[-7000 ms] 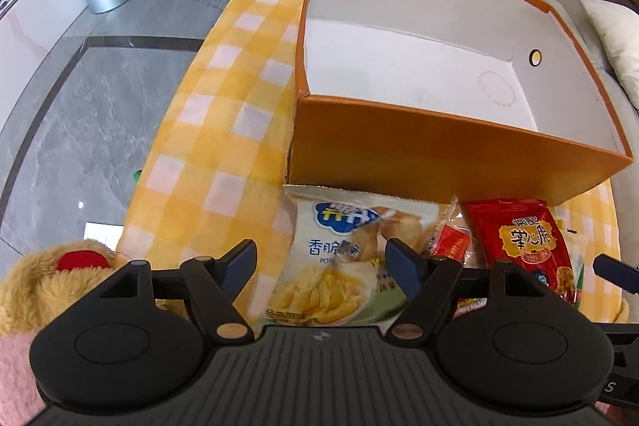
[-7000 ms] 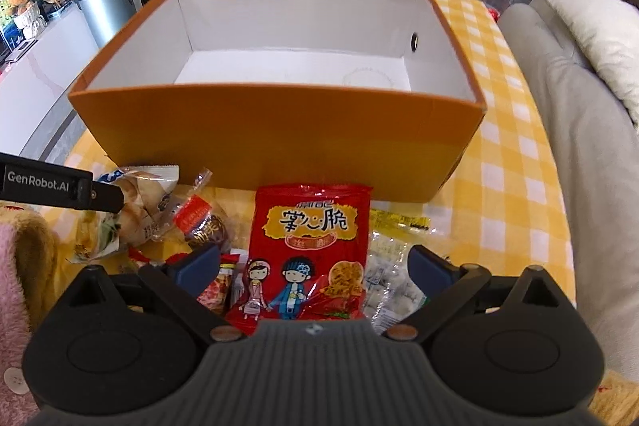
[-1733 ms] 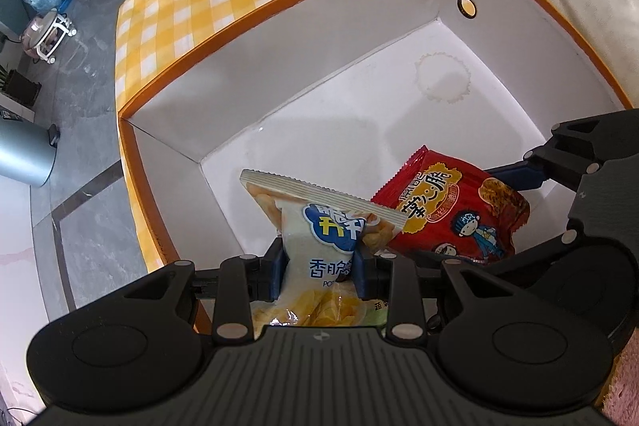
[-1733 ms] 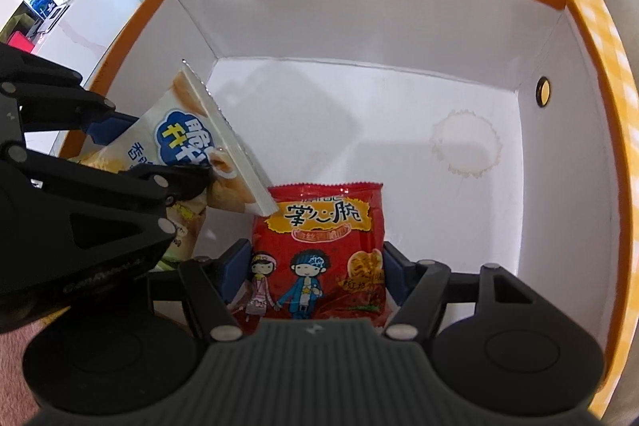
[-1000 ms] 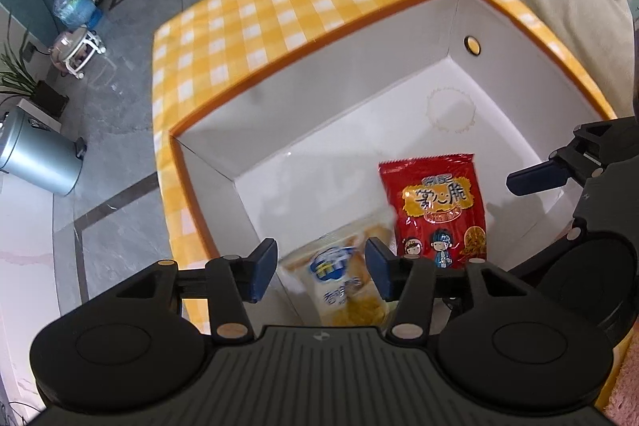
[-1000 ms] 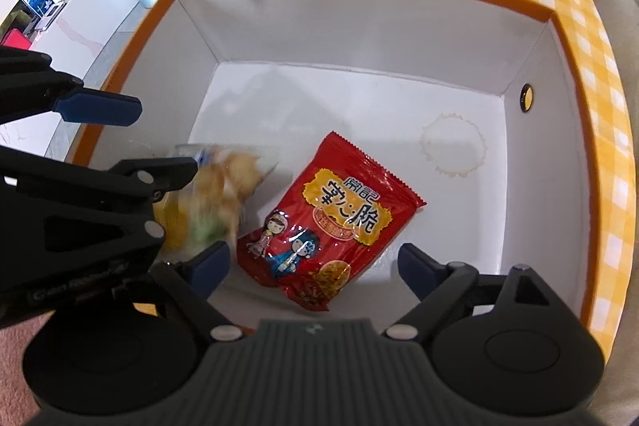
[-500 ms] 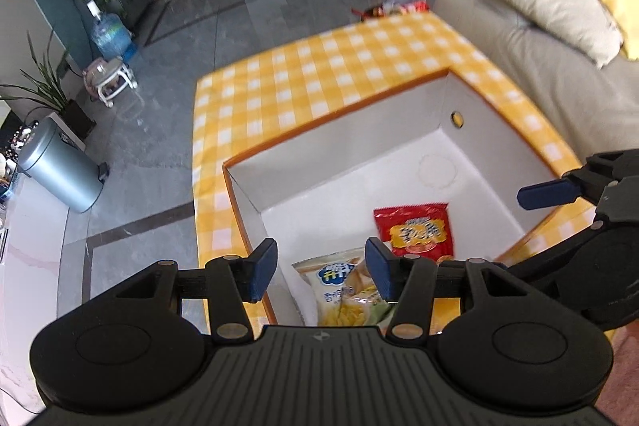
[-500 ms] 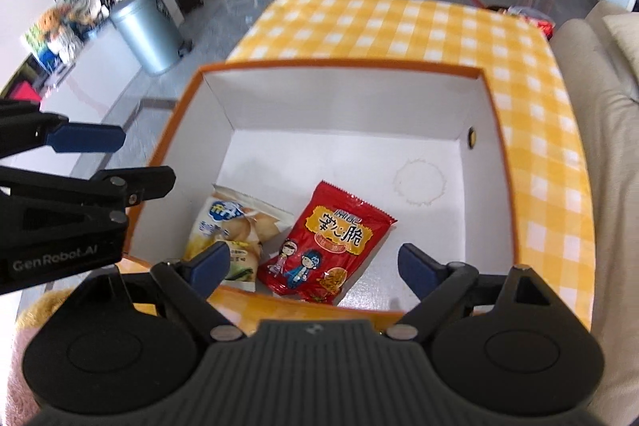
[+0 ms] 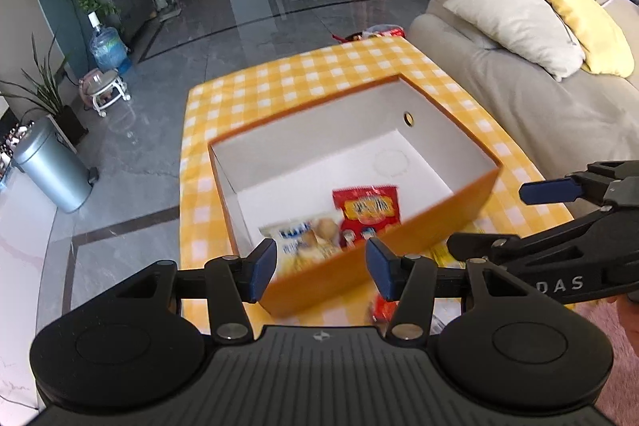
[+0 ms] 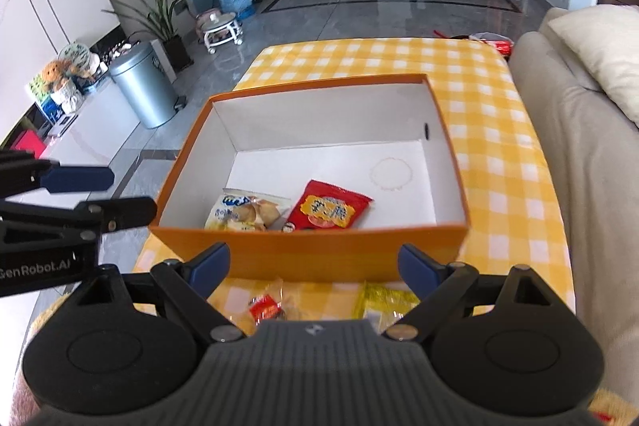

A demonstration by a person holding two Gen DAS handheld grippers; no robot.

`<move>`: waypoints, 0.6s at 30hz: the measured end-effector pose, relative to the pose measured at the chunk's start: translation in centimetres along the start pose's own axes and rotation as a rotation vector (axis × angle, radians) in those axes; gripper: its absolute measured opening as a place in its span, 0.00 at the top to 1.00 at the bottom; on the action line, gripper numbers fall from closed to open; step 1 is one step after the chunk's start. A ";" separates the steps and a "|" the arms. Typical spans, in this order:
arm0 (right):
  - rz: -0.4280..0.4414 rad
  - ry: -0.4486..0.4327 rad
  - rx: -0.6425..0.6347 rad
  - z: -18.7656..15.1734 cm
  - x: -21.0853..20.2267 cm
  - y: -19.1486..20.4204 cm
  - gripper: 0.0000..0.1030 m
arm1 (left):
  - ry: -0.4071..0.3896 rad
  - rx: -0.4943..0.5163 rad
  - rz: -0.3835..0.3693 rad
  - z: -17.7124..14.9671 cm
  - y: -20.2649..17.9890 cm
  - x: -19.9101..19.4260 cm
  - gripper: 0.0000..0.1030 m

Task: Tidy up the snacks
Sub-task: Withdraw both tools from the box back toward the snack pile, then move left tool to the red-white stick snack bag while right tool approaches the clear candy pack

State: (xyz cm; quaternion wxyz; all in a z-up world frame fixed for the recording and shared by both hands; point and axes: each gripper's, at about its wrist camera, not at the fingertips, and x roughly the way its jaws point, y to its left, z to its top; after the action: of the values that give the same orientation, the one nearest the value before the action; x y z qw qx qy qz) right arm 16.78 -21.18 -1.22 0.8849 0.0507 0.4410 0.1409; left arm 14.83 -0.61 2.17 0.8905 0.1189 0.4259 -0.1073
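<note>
1. L claw (image 9: pixel 320 268): released, nothing between fingers; held above surface (image 9: pixel 279 78) w/ yellow-white check cloth, near the box's front L corner.
2. Orange box (image 10: pixel 311 254), white inside, open top, sits on the surface. Small round hole in its R wall.
3. Inside box, front L area: white/blue chip bag (image 10: pixel 245 212), lying flat against the near wall.
4. Just R of it: red snack bag (image 10: pixel 327 210), lying flat, angled; edges of the two bags touch or nearly touch, can't tell which. Faint ring mark on the box floor further R, apart from both bags.
5. On the surface in front of the box, outside it: small red-wrapped snack (image 10: pixel 265 308) in clear wrap at L, yellow packet (image 10: pixel 385 300) at R. Both partly hidden by claw body in R wrist view.
6. R claw (image 10: pixel 313 266): released, fingers spread wide, nothing held; held above the loose snacks, short of the box's front wall.
7. Surroundings: grey bin (image 10: pixel 143 90) on floor at L of surface; beige sofa (image 10: pixel 579 146) w/ cushions at R.
</note>
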 end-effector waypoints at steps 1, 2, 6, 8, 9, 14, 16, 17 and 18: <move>-0.004 -0.004 0.000 -0.5 -0.4 0.0 0.14 | 0.003 0.000 -0.003 -0.4 -0.2 -0.1 0.41; -0.008 -0.009 -0.002 -1.0 -0.8 -0.1 0.14 | 0.007 -0.004 -0.009 -0.9 -0.4 -0.2 0.41; -0.015 -0.013 -0.024 -3.2 -2.1 0.0 0.14 | 0.043 -0.044 -0.063 -2.6 -0.9 0.0 0.40; -0.009 -0.006 -0.022 -4.2 -2.5 -0.2 0.14 | 0.060 -0.066 -0.076 -3.7 -1.3 0.0 0.40; -0.005 -0.006 -0.018 -4.9 -2.8 -0.4 0.14 | 0.071 -0.076 -0.085 -4.1 -1.4 0.1 0.40; -0.027 -0.002 0.009 -7.5 -3.4 -1.3 0.14 | 0.106 -0.081 -0.092 -6.0 -2.3 0.2 0.40; -0.039 0.009 0.015 -8.6 -3.3 -1.8 0.14 | 0.117 -0.080 -0.093 -6.8 -2.7 0.4 0.40; -0.043 0.013 0.017 -9.1 -3.3 -2.1 0.14 | 0.121 -0.077 -0.099 -7.2 -3.0 0.6 0.40; -0.049 0.017 0.020 -9.4 -3.3 -2.2 0.14 | 0.127 -0.067 -0.106 -7.6 -3.2 0.6 0.40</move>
State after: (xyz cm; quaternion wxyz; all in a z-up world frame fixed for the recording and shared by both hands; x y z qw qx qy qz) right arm 7.84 -24.54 -4.89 0.8837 0.0475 0.4511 0.1155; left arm 8.71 -1.44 -3.32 0.8581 0.0728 0.4908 -0.1322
